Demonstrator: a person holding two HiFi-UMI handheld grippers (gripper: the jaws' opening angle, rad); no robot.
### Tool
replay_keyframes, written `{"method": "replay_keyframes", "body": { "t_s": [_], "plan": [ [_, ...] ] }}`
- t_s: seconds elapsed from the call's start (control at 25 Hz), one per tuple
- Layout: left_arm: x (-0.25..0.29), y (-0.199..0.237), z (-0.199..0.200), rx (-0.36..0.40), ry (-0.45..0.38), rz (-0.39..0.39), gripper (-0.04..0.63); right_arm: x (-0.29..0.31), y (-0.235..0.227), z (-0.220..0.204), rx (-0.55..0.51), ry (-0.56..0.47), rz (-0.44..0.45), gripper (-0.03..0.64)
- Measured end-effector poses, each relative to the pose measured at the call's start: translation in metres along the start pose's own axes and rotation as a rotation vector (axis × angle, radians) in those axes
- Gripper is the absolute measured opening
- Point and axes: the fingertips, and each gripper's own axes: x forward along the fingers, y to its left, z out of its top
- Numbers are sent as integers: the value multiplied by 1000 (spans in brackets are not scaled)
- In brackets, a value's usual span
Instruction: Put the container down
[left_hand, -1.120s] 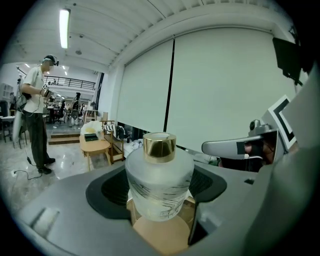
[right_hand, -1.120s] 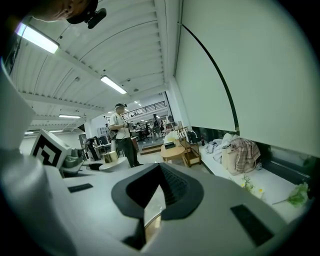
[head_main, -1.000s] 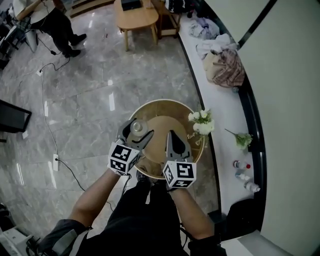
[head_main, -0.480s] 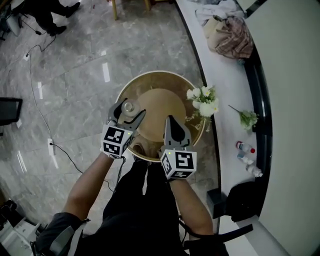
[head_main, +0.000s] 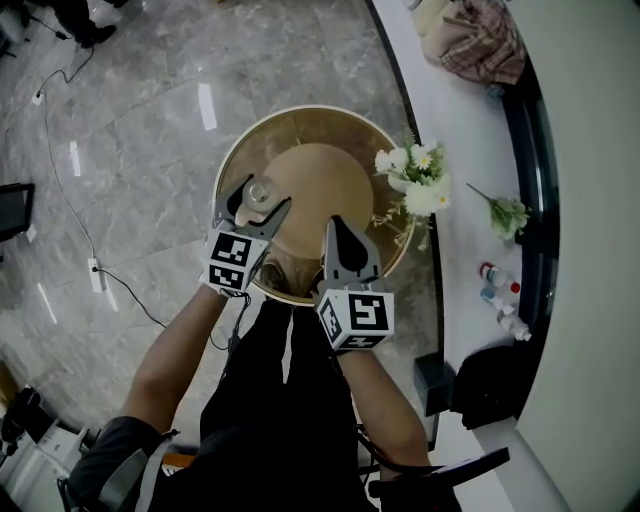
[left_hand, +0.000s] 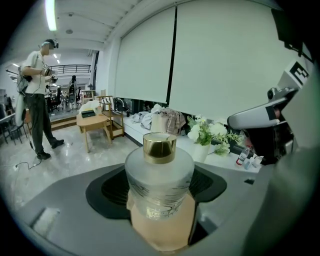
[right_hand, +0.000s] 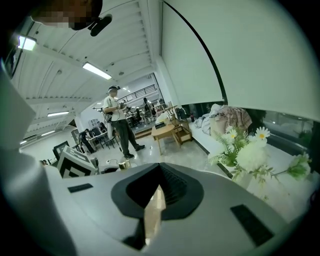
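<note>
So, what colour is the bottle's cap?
Gold. The cap of the bottle shows best in the left gripper view.

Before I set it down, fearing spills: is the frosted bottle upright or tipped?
Upright: the bottle stands vertical in the left tool, gold cap on top.

My head camera sits high over the round wooden table and looks almost straight down, so I see the left gripper and right gripper from above and behind. The left gripper camera rides very close behind its 2 jaws, facing level across the room past the frosted bottle toward the white blinds. The right gripper camera sits likewise, facing much the same way. All 3 views share the white flowers. Both gripper views share the small wooden table and the standing person.
</note>
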Motion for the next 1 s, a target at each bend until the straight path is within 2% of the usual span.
{"method": "replay_keyframes", "body": {
  "t_s": [0.24, 0.64, 1.0],
  "plan": [
    [34, -1, -44, -7, 67, -14, 339, 13, -20, -29, 12, 39, -15, 8],
    [85, 1, -115, -4, 177, -30, 339, 27, -28, -93, 53, 128, -4, 8],
    [116, 8, -167, -13, 258, -24, 339, 40, -43, -126, 66, 166, -13, 8]
  ]
}}
